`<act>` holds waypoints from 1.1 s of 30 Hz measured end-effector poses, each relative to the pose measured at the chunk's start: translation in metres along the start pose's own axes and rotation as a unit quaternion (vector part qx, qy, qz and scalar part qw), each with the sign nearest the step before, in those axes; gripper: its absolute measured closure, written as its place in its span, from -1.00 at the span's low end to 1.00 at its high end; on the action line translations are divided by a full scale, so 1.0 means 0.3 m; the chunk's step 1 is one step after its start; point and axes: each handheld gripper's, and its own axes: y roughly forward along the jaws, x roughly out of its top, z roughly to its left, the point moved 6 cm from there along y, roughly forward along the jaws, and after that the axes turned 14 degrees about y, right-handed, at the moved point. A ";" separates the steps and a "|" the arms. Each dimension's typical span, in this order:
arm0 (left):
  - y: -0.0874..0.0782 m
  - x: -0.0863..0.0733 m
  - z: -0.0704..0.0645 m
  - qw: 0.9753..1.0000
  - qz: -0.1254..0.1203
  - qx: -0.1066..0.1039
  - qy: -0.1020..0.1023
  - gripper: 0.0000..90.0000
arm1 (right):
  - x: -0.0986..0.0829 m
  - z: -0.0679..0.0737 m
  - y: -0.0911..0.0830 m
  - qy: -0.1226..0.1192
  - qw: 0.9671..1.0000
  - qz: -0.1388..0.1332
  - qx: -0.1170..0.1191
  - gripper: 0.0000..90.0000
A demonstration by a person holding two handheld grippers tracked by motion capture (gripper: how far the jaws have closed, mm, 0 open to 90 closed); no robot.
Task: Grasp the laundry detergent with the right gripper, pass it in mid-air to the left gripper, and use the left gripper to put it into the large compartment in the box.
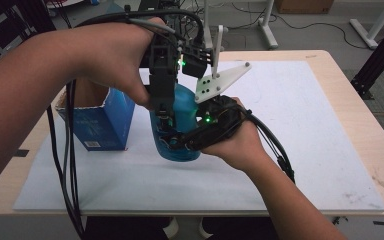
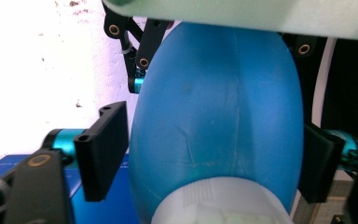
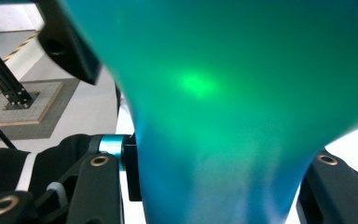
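Observation:
A blue plastic bottle [image 1: 186, 102] stands on the white mat beside a box, held by both grippers. My left gripper [image 1: 164, 117] comes down from above. In the left gripper view its black pads [image 2: 100, 149] press the bottle's [image 2: 214, 107] two sides, and a white ribbed cap [image 2: 214, 203] sits near the camera. My right gripper [image 1: 177, 142] reaches in low from the right. In the right gripper view the bottle [image 3: 223, 93] narrows between the gripper's [image 3: 219, 186] jaws, with a green light spot on it. Both are shut on the bottle.
An open blue cardboard box [image 1: 105, 117] stands just left of the bottle. The white mat [image 1: 300, 125] covers a wooden table [image 1: 360, 115]. Black cables [image 1: 70, 165] hang from the left hand to the table's front edge. Frame legs stand on the floor beyond.

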 end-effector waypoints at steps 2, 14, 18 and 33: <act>-0.002 -0.001 -0.001 1.000 0.000 -0.001 0.001 -0.41 | 0.001 -0.002 0.001 0.001 1.000 -0.002 0.000 0.02; 0.010 0.003 -0.004 1.000 0.005 -0.003 0.002 -0.30 | -0.002 0.001 0.005 0.002 1.000 -0.001 0.000 0.02; 0.010 0.003 -0.002 1.000 0.004 -0.003 0.000 -0.25 | -0.002 0.002 0.006 0.002 1.000 -0.002 0.001 0.02; 0.009 0.005 -0.009 1.000 -0.001 -0.021 0.008 -0.13 | -0.003 0.005 0.006 -0.002 1.000 -0.003 0.006 0.01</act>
